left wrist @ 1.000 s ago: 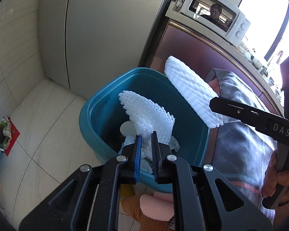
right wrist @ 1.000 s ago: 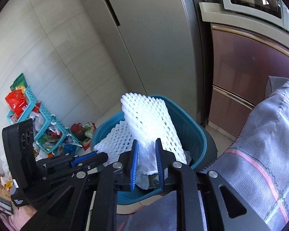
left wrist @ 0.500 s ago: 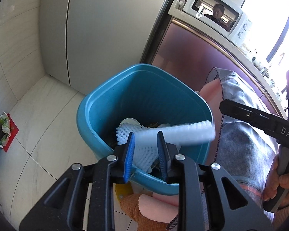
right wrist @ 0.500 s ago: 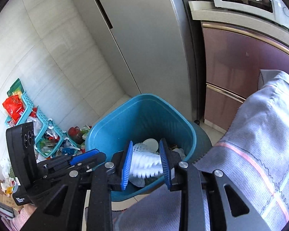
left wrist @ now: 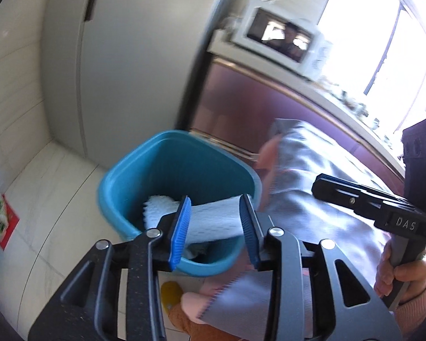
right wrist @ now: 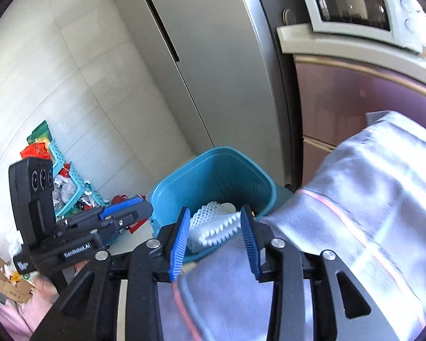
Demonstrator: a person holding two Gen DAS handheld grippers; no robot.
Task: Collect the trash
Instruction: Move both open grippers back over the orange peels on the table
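Blue ribbed pads on the left gripper stand parted, its jaws having just been opening; nothing is pressed between them. Seen through the gap, two white foam fruit nets lie inside the teal waste bin, one draped over the other. The right gripper is in the same condition: jaws just opened, pads clear, the foam nets visible beyond them in the bin.

Handling judgement: the foam netting looks very light, soft and springy, not fragile, and likely to snag on ribbed pads. A pinch at an edge or end should hold it.

Limits of view: the bin's floor and other contents are mostly hidden; a pale round item beside the nets cannot be identified. Motion blur smears the left view. A grey striped cloth covers the lower right of both views. More litter sits in teal baskets by the wall, too small to itemise.
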